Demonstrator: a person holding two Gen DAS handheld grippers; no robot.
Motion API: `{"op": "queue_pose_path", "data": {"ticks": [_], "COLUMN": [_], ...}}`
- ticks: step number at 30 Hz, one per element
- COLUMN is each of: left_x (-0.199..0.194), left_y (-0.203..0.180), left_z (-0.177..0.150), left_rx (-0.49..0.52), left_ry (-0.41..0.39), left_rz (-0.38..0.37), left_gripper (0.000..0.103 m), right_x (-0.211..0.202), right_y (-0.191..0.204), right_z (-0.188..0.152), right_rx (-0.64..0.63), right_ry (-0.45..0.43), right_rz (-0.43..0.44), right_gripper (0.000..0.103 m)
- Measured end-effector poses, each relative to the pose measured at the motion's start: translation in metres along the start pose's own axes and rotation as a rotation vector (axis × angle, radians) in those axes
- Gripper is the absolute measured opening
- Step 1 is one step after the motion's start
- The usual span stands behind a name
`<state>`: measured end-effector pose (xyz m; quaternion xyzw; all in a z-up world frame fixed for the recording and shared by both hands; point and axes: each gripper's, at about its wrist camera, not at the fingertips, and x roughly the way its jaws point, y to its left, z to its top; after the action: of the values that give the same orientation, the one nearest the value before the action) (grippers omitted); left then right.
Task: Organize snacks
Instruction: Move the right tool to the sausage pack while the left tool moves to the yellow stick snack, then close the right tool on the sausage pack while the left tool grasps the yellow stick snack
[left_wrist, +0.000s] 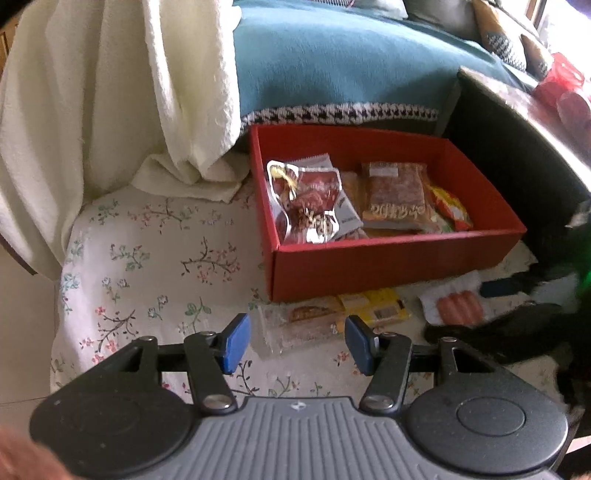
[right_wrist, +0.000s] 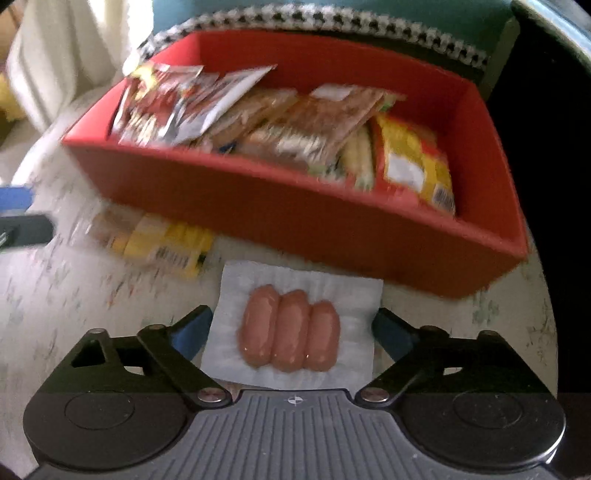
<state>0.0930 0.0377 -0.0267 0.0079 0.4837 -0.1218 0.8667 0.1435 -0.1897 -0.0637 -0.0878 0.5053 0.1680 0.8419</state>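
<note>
A red cardboard box (left_wrist: 399, 262) stands on a floral cloth, with several snack packets lying inside it. In front of it lie a clear-wrapped pastry packet (left_wrist: 299, 325), a yellow packet (left_wrist: 373, 308) and a white vacuum pack of three sausages (right_wrist: 291, 328). My left gripper (left_wrist: 297, 341) is open just over the pastry packet, and its blue pads are clear of the wrapper on both sides. My right gripper (right_wrist: 293, 328) is open wide astride the sausage pack, which lies flat on the cloth with a fingertip at each side edge. The box (right_wrist: 295, 229) lies just beyond.
The floral cloth (left_wrist: 147, 258) covers a cushioned seat. A white towel (left_wrist: 110, 110) hangs at the left, and a teal blanket (left_wrist: 332, 55) with a houndstooth border lies behind the box. A dark piece of furniture (left_wrist: 517, 155) stands right of the box.
</note>
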Motion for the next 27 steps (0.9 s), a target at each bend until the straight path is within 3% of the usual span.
{"op": "queue_pose_path", "data": {"ticks": [8,10,12,15,16,18,22,25,27], "left_x": [0.031,0.037,0.045,0.066,0.070,0.068,0.050,0.028,0.013], "left_y": [-0.004,-0.017,-0.031,-0.034,-0.034,-0.037,-0.053,-0.076,-0.084], "left_z": [0.004,0.013,0.022,0.025,0.023,0.020,0.001,-0.025,-0.037], "left_rx": [-0.080,-0.022,0.059,0.053,0.050,0.067,0.109,0.204,0.266], "left_ry": [0.075,0.052,0.034,0.099,0.098,0.094,0.143,0.212,0.221], "left_rz": [-0.028,-0.023,0.018,0.025,0.015,0.008,-0.113,-0.192,-0.181], "left_gripper": [0.050,0.050,0.057,0.063,0.069,0.069,0.068,0.067,0.065], "right_x": [-0.034,-0.034,-0.034,-0.033,-0.031,-0.029,-0.028,-0.029,-0.031], "right_y": [-0.005,-0.007,-0.009,-0.015,-0.016,-0.019,-0.023,-0.023,-0.024], "right_z": [-0.046,-0.051,-0.053,-0.053,-0.052,-0.052,-0.050,-0.052,-0.054], "right_rx": [-0.072,-0.070,-0.070,-0.060,-0.058,-0.053,-0.044,-0.048,-0.055], "right_ry": [0.041,0.052,0.047,0.052,0.055,0.056,0.068,0.071,0.072], "right_rz": [0.023,0.047,0.058,0.083,0.089,0.097,0.107,0.109,0.110], "right_gripper": [0.089,0.090,0.090,0.090,0.090,0.091,0.091,0.091,0.091]}}
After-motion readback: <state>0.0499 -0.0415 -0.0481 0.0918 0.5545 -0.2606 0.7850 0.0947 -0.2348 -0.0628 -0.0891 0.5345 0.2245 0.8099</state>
